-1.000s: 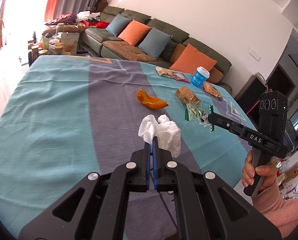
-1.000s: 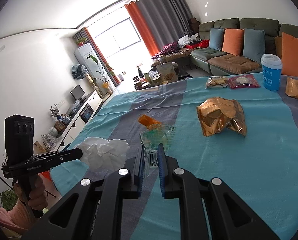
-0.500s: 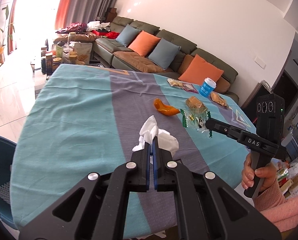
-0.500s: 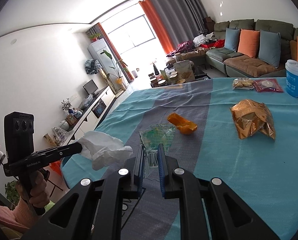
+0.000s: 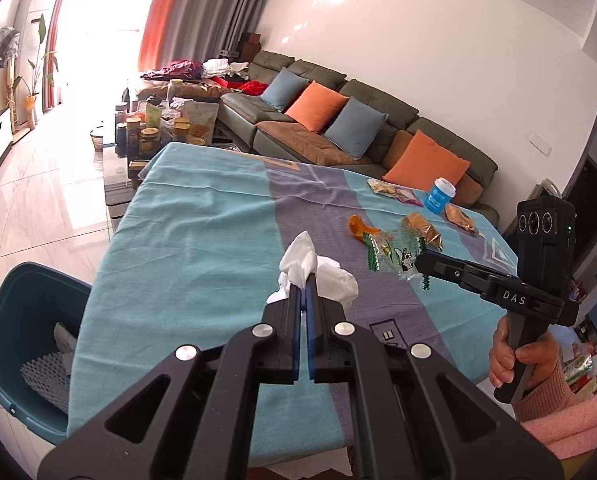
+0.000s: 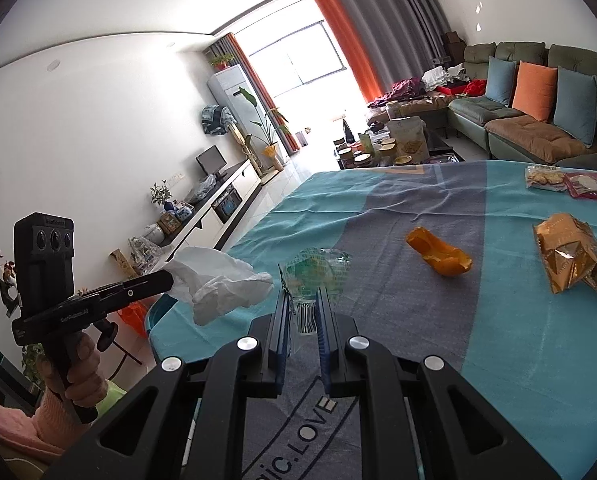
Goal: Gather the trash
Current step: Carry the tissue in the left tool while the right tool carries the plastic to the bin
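My left gripper [image 5: 303,282] is shut on a crumpled white tissue [image 5: 330,276], held above the near edge of the table with the teal and grey cloth [image 5: 186,240]. In the right wrist view the same tissue [image 6: 218,284] hangs from the left gripper [image 6: 171,280] at the left. My right gripper [image 6: 303,302] is shut on a clear wrapper with green print [image 6: 314,272], lifted off the cloth. That wrapper [image 5: 394,254] also shows at the right gripper [image 5: 418,259] in the left wrist view. A dark teal bin [image 5: 18,312] stands on the floor left of the table.
On the cloth lie an orange peel [image 6: 438,258], a gold snack bag [image 6: 570,258], two snack packets [image 6: 566,180] and a blue cup [image 5: 438,196]. A sofa with cushions [image 5: 338,120] and a cluttered coffee table [image 5: 158,128] stand beyond. The bin holds white foam netting [image 5: 42,372].
Both grippers have drawn back toward the table's near left edge with the tissue and the wrapper. The teal bin has come into the left wrist view.
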The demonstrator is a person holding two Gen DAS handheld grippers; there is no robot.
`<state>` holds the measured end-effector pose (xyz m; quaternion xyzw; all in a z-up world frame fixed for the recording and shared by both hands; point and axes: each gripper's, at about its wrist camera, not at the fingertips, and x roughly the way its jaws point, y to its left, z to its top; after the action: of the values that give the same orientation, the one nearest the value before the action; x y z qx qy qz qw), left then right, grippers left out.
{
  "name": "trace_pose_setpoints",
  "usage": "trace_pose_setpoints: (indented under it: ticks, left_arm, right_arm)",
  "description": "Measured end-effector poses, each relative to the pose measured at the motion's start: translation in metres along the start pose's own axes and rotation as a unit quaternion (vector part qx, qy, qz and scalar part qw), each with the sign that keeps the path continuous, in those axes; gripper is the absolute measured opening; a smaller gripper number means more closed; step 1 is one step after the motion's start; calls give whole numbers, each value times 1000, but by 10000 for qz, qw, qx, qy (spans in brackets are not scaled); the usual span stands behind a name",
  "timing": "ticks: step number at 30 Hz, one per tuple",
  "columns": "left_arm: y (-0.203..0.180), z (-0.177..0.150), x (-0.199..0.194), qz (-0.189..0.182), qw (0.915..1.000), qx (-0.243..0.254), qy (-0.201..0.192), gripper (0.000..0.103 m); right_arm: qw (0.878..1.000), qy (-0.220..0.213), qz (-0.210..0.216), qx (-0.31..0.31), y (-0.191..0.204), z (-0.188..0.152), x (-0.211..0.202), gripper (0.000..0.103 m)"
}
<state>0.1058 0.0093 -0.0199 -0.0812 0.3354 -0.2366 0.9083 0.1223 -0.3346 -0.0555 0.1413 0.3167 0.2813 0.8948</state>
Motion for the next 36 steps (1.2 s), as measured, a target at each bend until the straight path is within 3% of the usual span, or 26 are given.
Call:
trace_pose_setpoints:
  ticks: [19,36]
  left_arm:
    - [44,-6,-53,602,9971,-346,-299,3]
    - [94,-11,-107,1280,9865,-772,-669,3]
  right_arm:
    - [9956,413,688,-490,55,10,54,12]
    - [9869,715,1192,-821,102,17,91,12]
